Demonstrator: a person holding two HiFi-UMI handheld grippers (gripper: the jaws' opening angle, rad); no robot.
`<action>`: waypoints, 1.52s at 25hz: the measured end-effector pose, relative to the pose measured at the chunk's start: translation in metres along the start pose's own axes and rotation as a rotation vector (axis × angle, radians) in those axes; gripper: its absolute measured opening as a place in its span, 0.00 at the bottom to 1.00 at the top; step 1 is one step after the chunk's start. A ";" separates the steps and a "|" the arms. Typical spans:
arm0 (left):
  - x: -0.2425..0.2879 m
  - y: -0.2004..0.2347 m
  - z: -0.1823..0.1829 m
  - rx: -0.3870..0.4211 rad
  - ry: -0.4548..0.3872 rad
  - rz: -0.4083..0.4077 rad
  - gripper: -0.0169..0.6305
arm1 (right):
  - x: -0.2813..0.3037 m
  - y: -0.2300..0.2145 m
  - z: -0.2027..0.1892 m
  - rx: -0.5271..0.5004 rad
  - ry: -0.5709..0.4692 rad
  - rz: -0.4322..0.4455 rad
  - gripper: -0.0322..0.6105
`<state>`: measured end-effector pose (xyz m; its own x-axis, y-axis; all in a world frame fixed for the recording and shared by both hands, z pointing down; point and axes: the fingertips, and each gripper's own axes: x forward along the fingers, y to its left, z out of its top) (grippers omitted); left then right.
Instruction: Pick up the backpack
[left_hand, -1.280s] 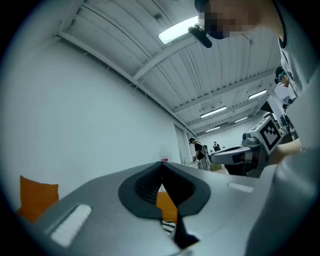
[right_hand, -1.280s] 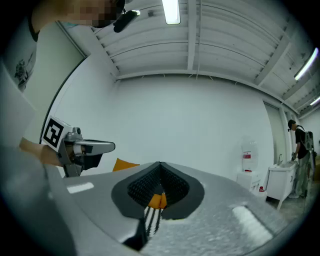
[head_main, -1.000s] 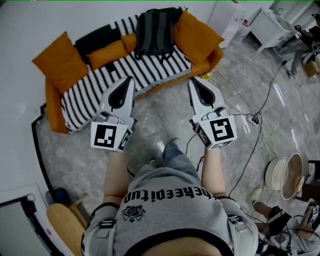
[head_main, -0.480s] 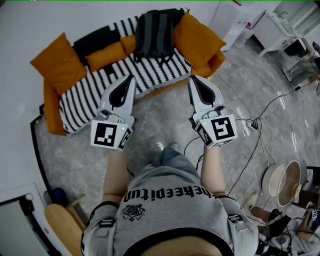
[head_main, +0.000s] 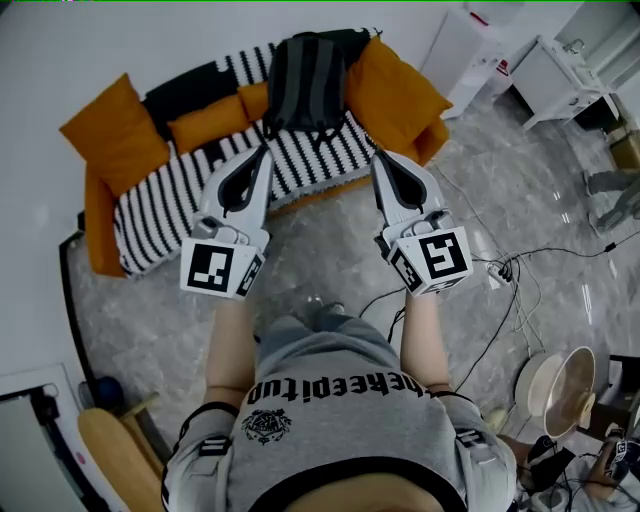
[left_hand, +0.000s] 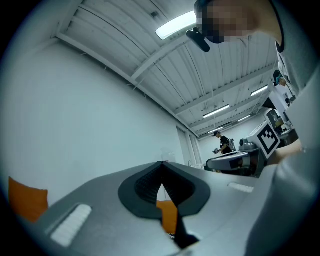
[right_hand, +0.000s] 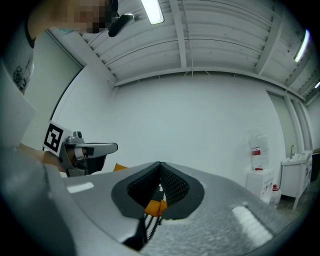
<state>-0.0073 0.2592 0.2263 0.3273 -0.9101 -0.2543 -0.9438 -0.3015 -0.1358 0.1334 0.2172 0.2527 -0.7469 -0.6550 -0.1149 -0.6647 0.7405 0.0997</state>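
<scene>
The backpack (head_main: 305, 85), dark grey with black straps, stands upright on the seat of a sofa (head_main: 175, 200) covered in black-and-white stripes. It leans against the sofa's back, with a small orange cushion (head_main: 208, 120) just beside it on one side and a large orange cushion (head_main: 397, 78) on the other. A third orange cushion (head_main: 110, 132) sits at the sofa's far end, well apart from the bag. The left gripper (head_main: 265, 151) and the right gripper (head_main: 376, 158) are held out side by side in front of the person, whose grey sweatshirt (head_main: 335, 420) fills the bottom of the head view. Both point toward the sofa, and their tips reach about to its front edge below the backpack without touching it. Each gripper's own view shows its two jaws pressed together at the tip with nothing between them (only a sliver of orange and stripes shows through the hollow behind the tips), so both are closed and empty. Grey marbled floor (head_main: 150, 310) lies under the grippers, and loose cables (head_main: 520, 262) trail across it to the person's right.
</scene>
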 end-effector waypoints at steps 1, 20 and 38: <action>0.004 -0.002 -0.001 0.003 0.000 0.002 0.05 | 0.000 -0.005 -0.001 0.005 -0.001 0.002 0.05; 0.080 0.052 -0.036 -0.006 0.027 -0.013 0.05 | 0.074 -0.061 -0.023 0.035 0.011 -0.039 0.05; 0.172 0.147 -0.067 -0.008 0.027 -0.070 0.05 | 0.194 -0.105 -0.035 0.042 0.011 -0.101 0.05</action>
<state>-0.0926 0.0400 0.2267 0.3914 -0.8939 -0.2184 -0.9189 -0.3670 -0.1444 0.0579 0.0069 0.2544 -0.6764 -0.7281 -0.1110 -0.7354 0.6760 0.0470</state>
